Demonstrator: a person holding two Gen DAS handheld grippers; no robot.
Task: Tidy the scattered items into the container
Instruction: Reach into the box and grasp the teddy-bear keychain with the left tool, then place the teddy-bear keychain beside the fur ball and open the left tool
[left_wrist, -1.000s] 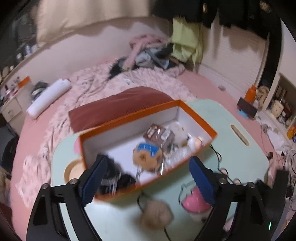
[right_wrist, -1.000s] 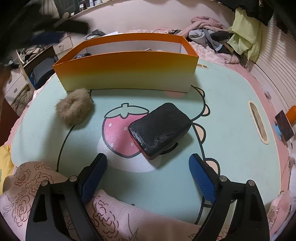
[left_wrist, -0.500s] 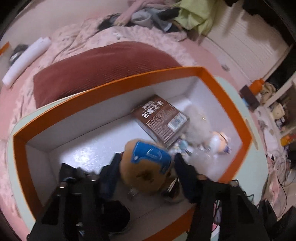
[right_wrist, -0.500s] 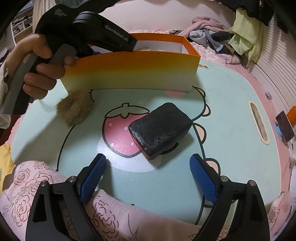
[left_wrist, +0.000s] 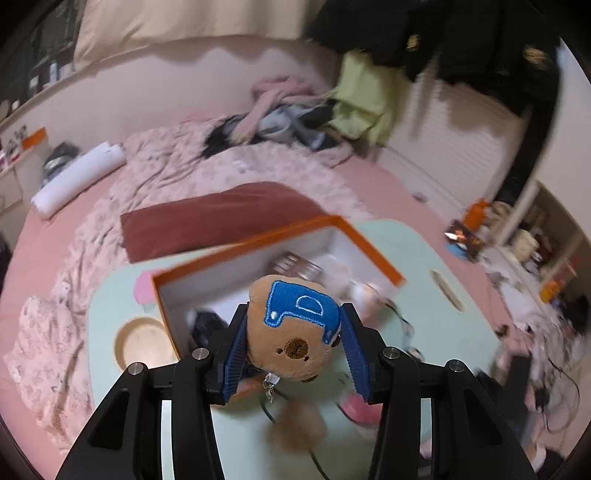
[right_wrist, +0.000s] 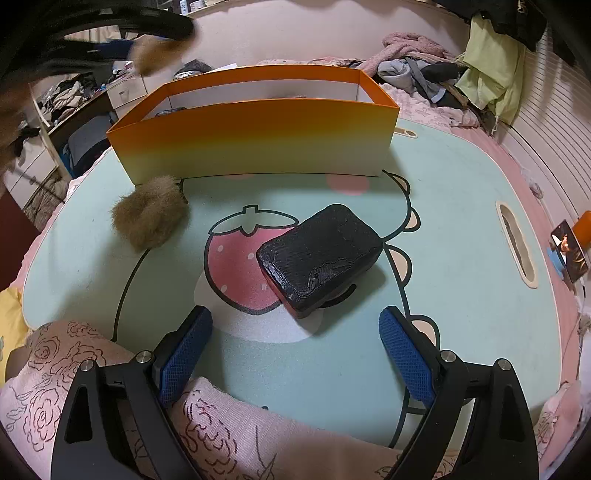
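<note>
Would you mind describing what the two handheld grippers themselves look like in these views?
The left gripper and the right gripper look alike: matte black angular frames with silver round bolt heads at the joints and two fingers faced with blue, mesh-textured pads. No cables or lettering show on them here.

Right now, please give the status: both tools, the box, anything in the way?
Left tool shut on plush bear. Right tool open, empty, black case ahead. Orange box unobstructed.

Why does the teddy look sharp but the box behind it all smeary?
Left wrist view: the plush bear, clamped in the left gripper, rides along with the camera, so it looks sharp while the orange box streaks with motion. Right wrist view: the black case and orange box are crisp; only the top-left corner is blurred.
</note>
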